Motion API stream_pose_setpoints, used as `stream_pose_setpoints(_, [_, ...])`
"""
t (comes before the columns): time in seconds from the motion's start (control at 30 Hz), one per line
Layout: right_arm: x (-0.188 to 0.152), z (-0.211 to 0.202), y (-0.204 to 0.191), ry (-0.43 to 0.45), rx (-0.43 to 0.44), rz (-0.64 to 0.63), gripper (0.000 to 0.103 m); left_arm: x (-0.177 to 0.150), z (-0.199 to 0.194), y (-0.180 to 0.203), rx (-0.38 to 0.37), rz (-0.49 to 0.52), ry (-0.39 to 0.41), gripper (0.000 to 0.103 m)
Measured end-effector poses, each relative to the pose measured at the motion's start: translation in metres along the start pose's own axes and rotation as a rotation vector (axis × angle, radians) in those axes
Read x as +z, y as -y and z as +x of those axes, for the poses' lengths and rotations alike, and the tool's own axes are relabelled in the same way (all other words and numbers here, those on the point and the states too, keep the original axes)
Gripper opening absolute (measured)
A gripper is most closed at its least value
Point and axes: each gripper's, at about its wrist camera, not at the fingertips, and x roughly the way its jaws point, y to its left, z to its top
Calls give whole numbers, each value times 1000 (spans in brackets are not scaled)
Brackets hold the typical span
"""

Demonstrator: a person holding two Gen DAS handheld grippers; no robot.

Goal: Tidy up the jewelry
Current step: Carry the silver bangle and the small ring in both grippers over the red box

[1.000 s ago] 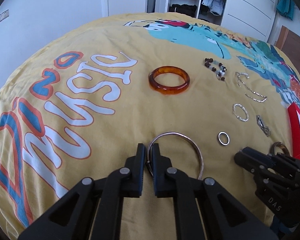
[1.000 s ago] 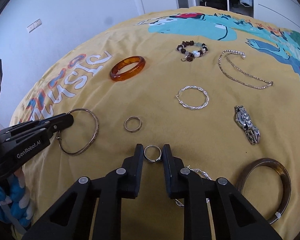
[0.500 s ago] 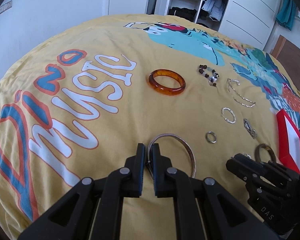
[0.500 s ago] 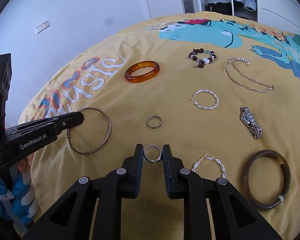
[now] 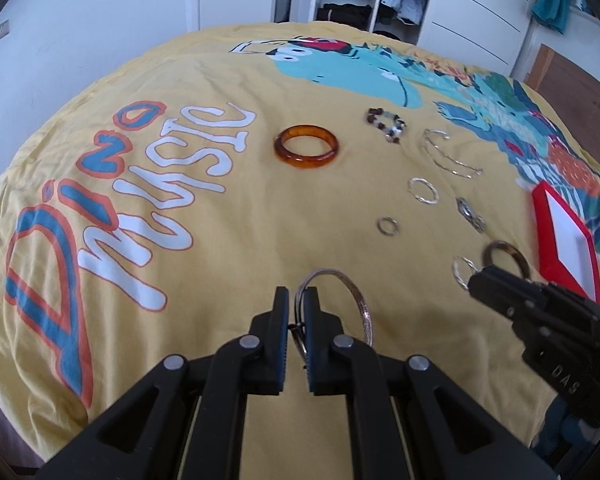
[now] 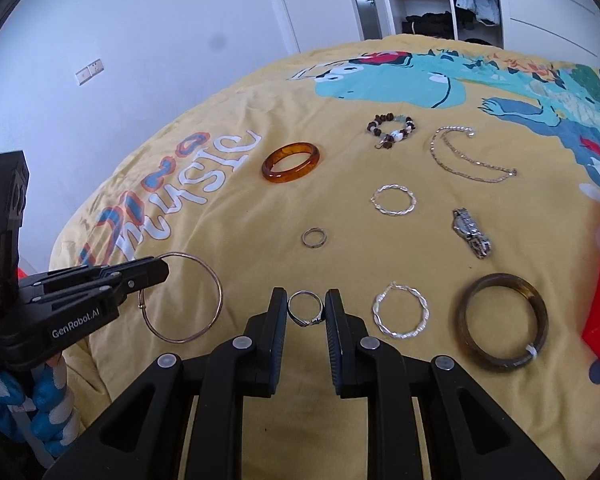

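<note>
Left hand-held gripper point(image 5: 296, 308) pinches thin bangle point(image 5: 354, 300); right hand-held gripper point(image 6: 306, 308) clamps ring point(image 6: 306, 310). Carry both level toward red box point(image 5: 564, 236); keep grips firm.

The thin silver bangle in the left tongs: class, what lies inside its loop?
Inside the thin silver bangle, the right wrist view shows only bare yellow bedspread. The left tongs, shut on the rim, cover a small stretch of the loop's edge.
</note>
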Motion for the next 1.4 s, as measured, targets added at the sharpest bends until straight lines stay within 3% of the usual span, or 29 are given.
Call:
stream_pose_setpoints(0.3, [-8,-64,46,72,-87,65,19,9,-24,57,-91,82,6,6])
stream_pose_setpoints(0.63, [-20,-145,179,125,-353,181,19,57,-20,199,-339,215,26,6])
stream_pose_setpoints(0.9, [-33,-147,257,87,-462,243,19,75,20,318,-496,297,-26,6])
stream_pose_setpoints(1.1, [-40,-131,285,42,-485,245,19,58,74,365,-461,359,-103,6])
stream_pose_setpoints(1.27, [-47,-117,296,6,-485,232,19,36,107,363,-392,388,-141,6])
stream_pose_setpoints(1.4, [-53,-109,301,-21,-492,211,19,28,113,360,-364,396,-126,6])
